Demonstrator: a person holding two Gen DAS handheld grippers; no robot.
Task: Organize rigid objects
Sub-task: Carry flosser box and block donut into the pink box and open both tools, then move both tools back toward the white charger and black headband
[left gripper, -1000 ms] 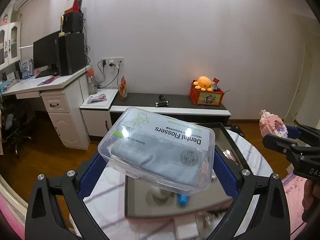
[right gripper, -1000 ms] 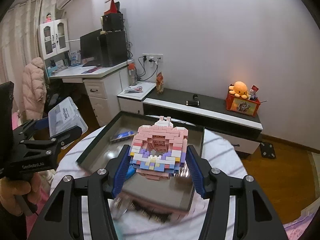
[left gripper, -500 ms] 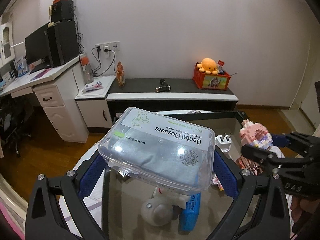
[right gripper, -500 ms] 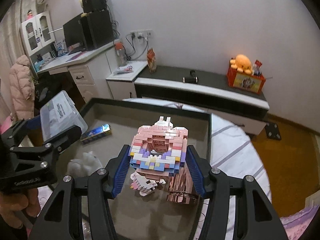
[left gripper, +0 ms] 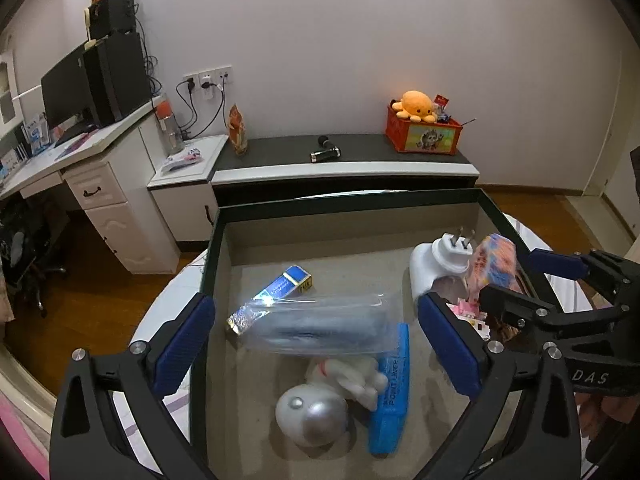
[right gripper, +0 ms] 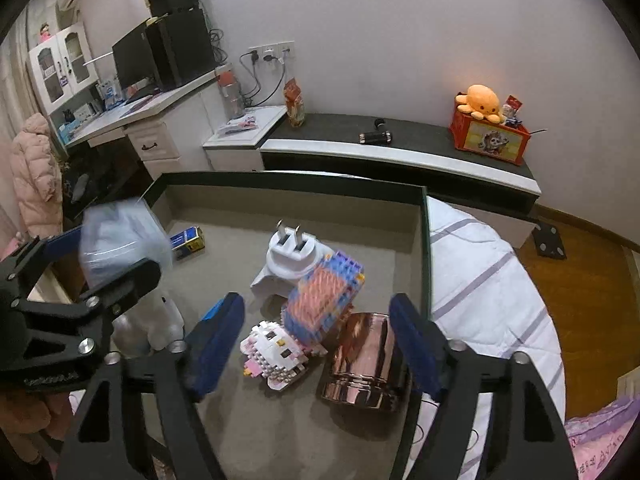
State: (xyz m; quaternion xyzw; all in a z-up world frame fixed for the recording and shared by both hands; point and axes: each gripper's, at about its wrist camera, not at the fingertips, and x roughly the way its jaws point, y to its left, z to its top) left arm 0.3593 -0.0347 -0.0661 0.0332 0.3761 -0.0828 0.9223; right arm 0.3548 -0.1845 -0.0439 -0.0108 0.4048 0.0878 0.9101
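Observation:
Both grippers hang open over a dark-rimmed tray (left gripper: 344, 206). My left gripper (left gripper: 316, 340) is open; the clear dental flosser box (left gripper: 320, 326), motion-blurred, is between its jaws, free of them, above a white plush (left gripper: 320, 400) and a blue case (left gripper: 390, 396). My right gripper (right gripper: 316, 344) is open; the pink brick model (right gripper: 324, 294), blurred, is tipping over a white brick kitty (right gripper: 276, 350), beside a copper cup (right gripper: 366, 360) and a white plug adapter (right gripper: 288, 260).
A blue and gold box (left gripper: 276, 292) lies at the tray's back left. The tray sits on a round table with a striped white cloth (right gripper: 480, 280). Behind stand a low black-topped cabinet (left gripper: 344, 156) and a white desk (left gripper: 80, 168).
Both grippers moved down over the tray and opened. The flosser box left the left jaws and the brick model left the right jaws; both are dropping into the tray.

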